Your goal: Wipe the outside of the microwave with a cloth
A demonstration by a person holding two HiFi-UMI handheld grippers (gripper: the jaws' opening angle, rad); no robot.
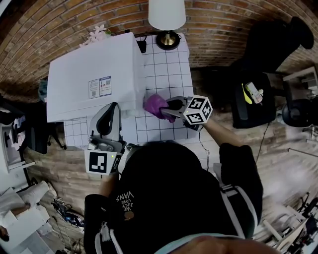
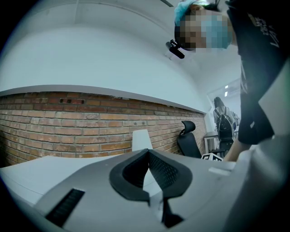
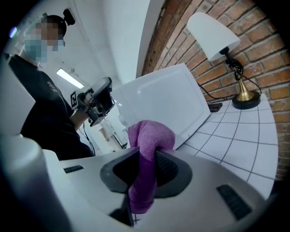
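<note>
Cloth (image 1: 155,104) is bunching beside the microwave (image 1: 94,74) corner, with the right gripper (image 3: 146,156) clamping it. The left gripper (image 2: 147,152) is hovering closed and empty at the microwave's front.

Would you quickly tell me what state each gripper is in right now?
Left gripper: closed, empty.
Right gripper: closed on the purple cloth.

A brick wall (image 1: 223,30) backs a white tiled table (image 1: 169,74) with a lamp (image 1: 167,14); a black chair (image 1: 273,39) stands on wooden floor (image 1: 283,163).
</note>
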